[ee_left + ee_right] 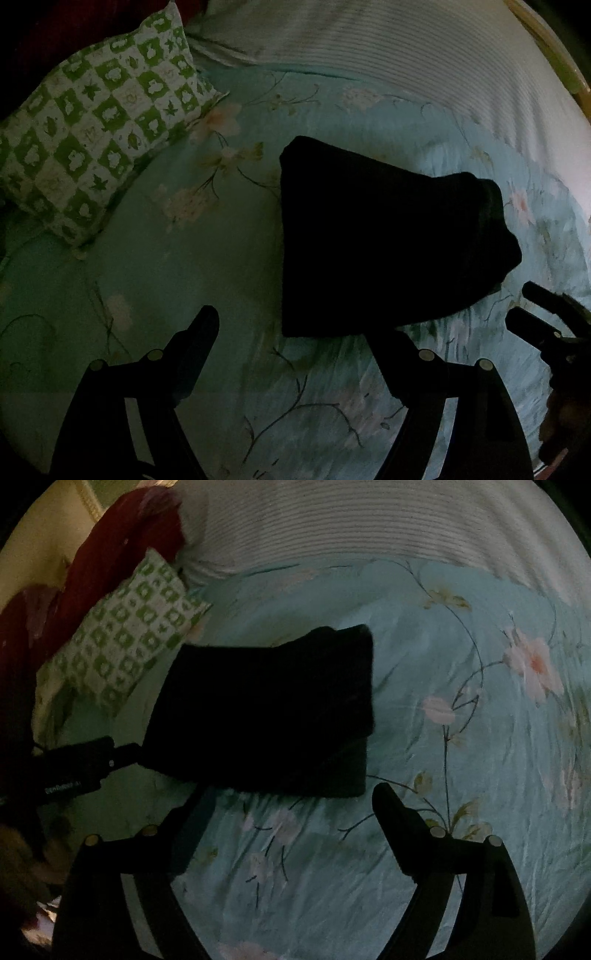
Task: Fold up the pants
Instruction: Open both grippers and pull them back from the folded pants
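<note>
The black pants (384,240) lie folded into a compact rectangle on the light blue floral bedsheet (207,280). They also show in the right wrist view (266,709). My left gripper (295,332) is open and empty, just in front of the pants' near edge. My right gripper (291,805) is open and empty, also just before the near edge. In the left wrist view the right gripper's fingers (532,325) show at the right, apart from the pants. In the right wrist view the left gripper (125,755) shows at the pants' left edge.
A green and white checked pillow (99,136) lies to the left of the pants. A white striped blanket (388,48) lies across the far side of the bed. A dark red cloth (110,554) is bunched at the far left. A wooden bed frame (554,55) runs along the right.
</note>
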`<state>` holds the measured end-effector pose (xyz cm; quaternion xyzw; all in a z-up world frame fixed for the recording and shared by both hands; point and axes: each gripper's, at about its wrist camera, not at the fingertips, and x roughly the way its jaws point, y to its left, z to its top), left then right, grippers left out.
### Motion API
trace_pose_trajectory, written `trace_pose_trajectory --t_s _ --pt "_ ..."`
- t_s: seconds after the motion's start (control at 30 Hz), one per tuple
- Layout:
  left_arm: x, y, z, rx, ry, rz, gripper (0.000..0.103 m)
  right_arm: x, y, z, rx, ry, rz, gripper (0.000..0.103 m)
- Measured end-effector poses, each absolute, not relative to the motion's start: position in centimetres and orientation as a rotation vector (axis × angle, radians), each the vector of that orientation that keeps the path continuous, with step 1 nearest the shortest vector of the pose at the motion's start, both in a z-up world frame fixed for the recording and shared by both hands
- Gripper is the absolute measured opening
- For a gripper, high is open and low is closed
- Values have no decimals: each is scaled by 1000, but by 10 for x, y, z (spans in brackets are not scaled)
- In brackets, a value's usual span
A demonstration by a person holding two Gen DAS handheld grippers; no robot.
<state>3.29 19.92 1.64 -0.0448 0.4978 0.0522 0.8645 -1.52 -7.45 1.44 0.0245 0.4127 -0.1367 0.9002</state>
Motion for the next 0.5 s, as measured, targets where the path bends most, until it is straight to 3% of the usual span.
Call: trace_pose_trajectory --t_s 0.5 --pt "16 182 12 -23 1028 93 81 -18 -52 8 -83 840 -279 87"
